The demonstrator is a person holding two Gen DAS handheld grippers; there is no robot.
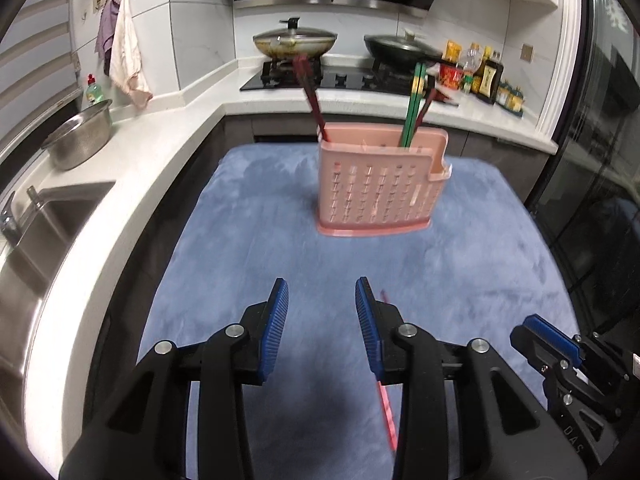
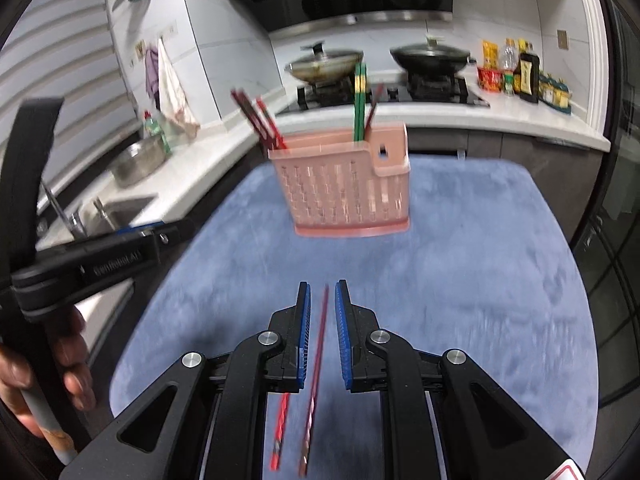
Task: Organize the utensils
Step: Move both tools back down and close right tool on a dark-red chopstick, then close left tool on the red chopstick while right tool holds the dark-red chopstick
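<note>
A pink slotted utensil holder (image 1: 380,188) (image 2: 348,188) stands upright on the blue cloth (image 1: 248,240). Dark red chopsticks (image 1: 312,92) lean in its left end and green chopsticks (image 1: 414,104) in its right. My left gripper (image 1: 322,284) is open above the cloth with nothing between its pads. A red chopstick (image 1: 388,416) lies on the cloth under its right finger. My right gripper (image 2: 323,286) has its jaws almost together. Through the narrow gap a dark red chopstick (image 2: 316,360) shows on the cloth, untouched by the pads. A brighter red chopstick (image 2: 280,432) lies beside it.
A white counter wraps around the left with a sink (image 1: 52,216) and a steel bowl (image 1: 80,136). Behind the holder are a stove with two lidded woks (image 1: 296,40) and bottles (image 1: 488,76). A hand (image 2: 60,360) holds the left gripper (image 2: 168,232).
</note>
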